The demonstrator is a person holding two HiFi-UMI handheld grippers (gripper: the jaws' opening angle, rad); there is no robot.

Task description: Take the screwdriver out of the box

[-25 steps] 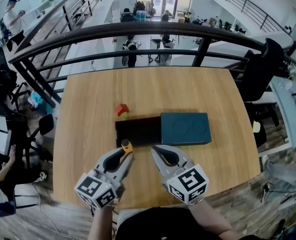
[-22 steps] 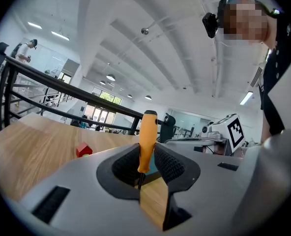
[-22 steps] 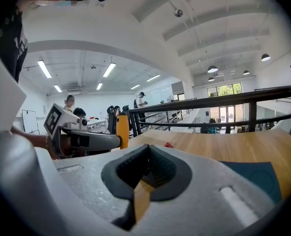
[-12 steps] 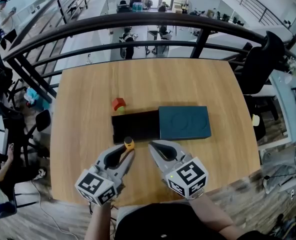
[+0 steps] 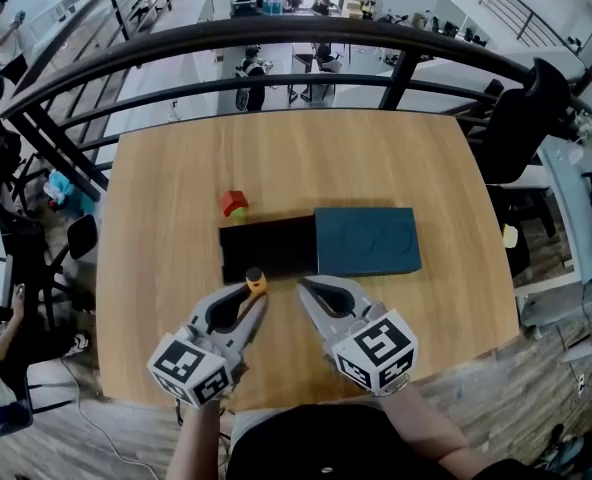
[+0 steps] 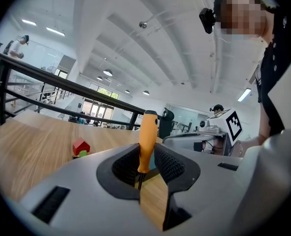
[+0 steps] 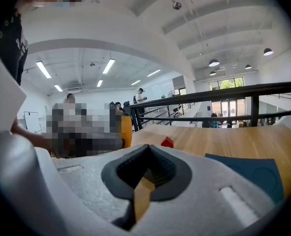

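A: Left gripper (image 5: pixel 252 293)?
B: Squeezing the screwdriver (image 6: pixel 147 134) by its orange handle, tip down.
A: In the box (image 5: pixel 266 250) or out?
B: Out. Up over the table (image 5: pixel 176 198), just near the black box, on the side close to the body.
A: Right gripper (image 5: pixel 311 290)?
B: Looks pinched shut, with nothing in it. Right beside the left one.
A: Anything else?
B: Blue lid (image 5: pixel 366 240) touching the box. Red block (image 5: pixel 234 204) near its far corner.

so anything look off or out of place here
Nothing damaged or spilled. The teal lid lies off, beside the black box, and the screwdriver stands handle up in the left claw.
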